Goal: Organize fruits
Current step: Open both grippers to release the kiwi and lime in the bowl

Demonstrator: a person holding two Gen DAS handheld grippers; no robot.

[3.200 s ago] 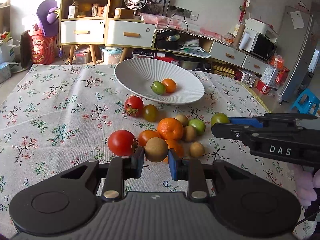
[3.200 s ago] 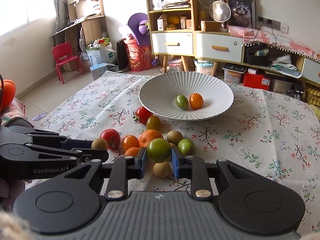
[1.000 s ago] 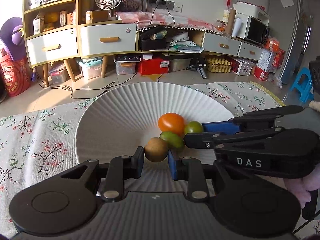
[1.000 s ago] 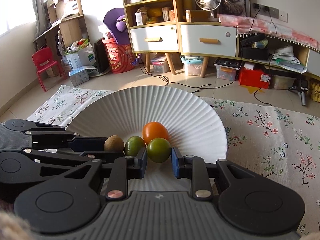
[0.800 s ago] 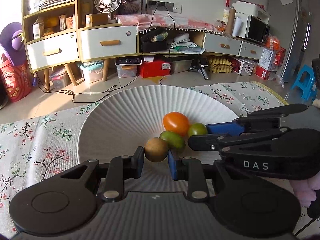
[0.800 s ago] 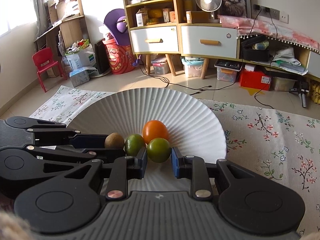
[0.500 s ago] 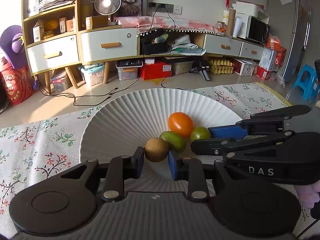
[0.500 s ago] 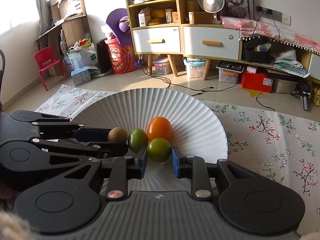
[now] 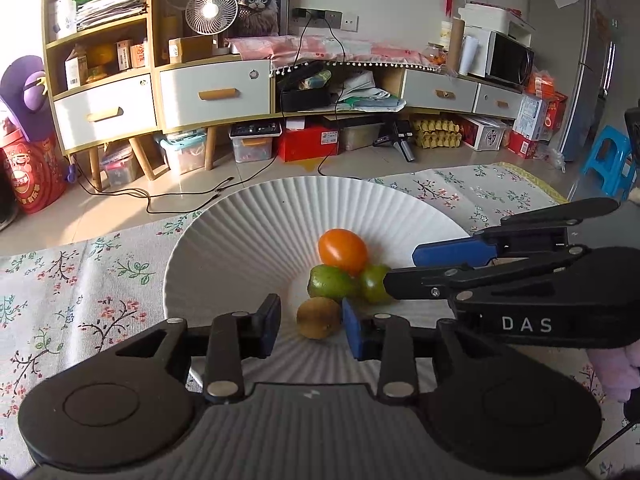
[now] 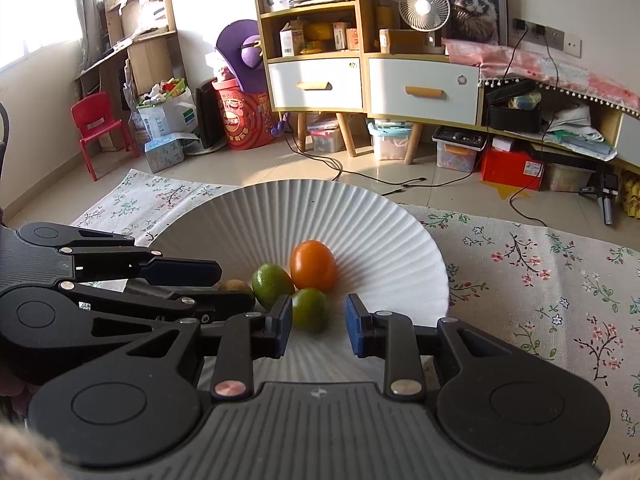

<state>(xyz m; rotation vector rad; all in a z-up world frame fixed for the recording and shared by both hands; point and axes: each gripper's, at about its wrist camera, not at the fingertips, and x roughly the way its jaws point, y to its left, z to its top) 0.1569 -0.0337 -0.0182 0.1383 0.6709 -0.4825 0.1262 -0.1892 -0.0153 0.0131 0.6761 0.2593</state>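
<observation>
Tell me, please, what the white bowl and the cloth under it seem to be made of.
White bowl: probably glazed ceramic, though it could be plastic; crisp radial ribs with a soft satin sheen.
Cloth: looks like printed woven fabric, matte, with a small floral pattern and soft wrinkles.

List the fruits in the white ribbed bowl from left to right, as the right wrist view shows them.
Brown round kiwi-like fruit → light green oval fruit → dark green round fruit, orange oval fruit just behind it.
</observation>
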